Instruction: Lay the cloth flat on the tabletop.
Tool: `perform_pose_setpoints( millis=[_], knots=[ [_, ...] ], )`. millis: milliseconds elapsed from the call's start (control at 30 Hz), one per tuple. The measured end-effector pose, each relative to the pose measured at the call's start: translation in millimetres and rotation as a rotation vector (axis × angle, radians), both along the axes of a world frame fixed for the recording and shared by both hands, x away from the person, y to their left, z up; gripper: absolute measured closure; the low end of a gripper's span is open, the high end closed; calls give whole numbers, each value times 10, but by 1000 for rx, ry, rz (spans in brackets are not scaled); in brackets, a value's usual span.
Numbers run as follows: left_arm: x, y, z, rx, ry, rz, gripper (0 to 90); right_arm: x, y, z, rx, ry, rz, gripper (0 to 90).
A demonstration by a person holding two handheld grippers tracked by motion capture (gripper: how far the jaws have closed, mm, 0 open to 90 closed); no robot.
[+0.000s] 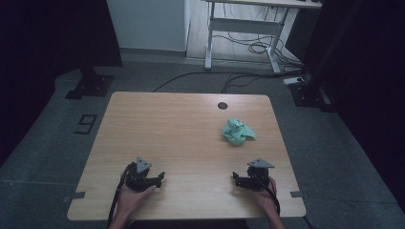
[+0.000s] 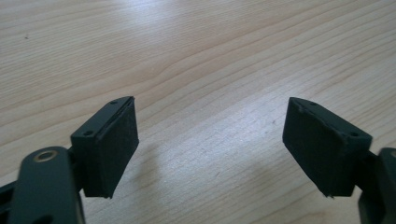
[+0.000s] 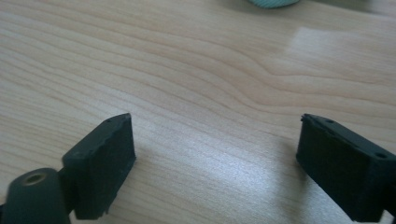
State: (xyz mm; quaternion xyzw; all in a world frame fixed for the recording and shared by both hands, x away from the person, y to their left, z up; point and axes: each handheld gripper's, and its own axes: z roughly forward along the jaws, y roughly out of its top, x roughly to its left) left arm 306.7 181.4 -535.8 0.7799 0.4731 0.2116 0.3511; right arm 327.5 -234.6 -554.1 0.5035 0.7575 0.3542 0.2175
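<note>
High view. We see a pale wooden table (image 1: 181, 138) from above, with a person's two hands entering at its near edge. The left gripper (image 1: 160, 177) rests low over the near left part of the tabletop, held in the left hand (image 1: 133, 195); its jaws point toward the middle of the table. The right gripper (image 1: 236, 177) sits over the near right part, held in the right hand (image 1: 264, 194), its jaws also turned inward. The two grippers are well apart. A crumpled green cloth (image 1: 237, 131) lies on the right half of the table, farther from the person than the right gripper and clear of it. A small dark round hole (image 1: 222, 105) marks the tabletop near its far edge. Beyond the table we note a grey floor with cables and the white legs of a desk (image 1: 243, 28).

Left gripper view. We look along the left gripper (image 2: 210, 144), whose two black jaws stand wide apart with bare wood grain between them; nothing is held.

Right gripper view. We look along the right gripper (image 3: 215, 158); its jaws are likewise spread wide over bare wood and grasp nothing. The lower edge of the green cloth (image 3: 273, 3) shows at the top of the frame, well ahead of the jaws and untouched.
</note>
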Motion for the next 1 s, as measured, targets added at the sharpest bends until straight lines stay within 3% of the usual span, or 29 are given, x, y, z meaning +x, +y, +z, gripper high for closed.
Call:
perform_pose_setpoints(
  millis=[67, 233, 533, 1000],
  knots=[
    [-11, 0, -5, 0, -20, -1, 207, -12, -2, 5, 5, -12, -7, 133],
    [-28, 4, 5, -1, -23, 2, 231, -21, -12, 18, 29, -19, -15, 137],
    [-48, 60, 54, -44, 7, -6, 261, 15, -60, 119, 79, -48, -30, 140],
    [-57, 84, 88, -62, 16, -22, 291, 148, -12, 190, 79, -66, -24, 137]
  ],
)
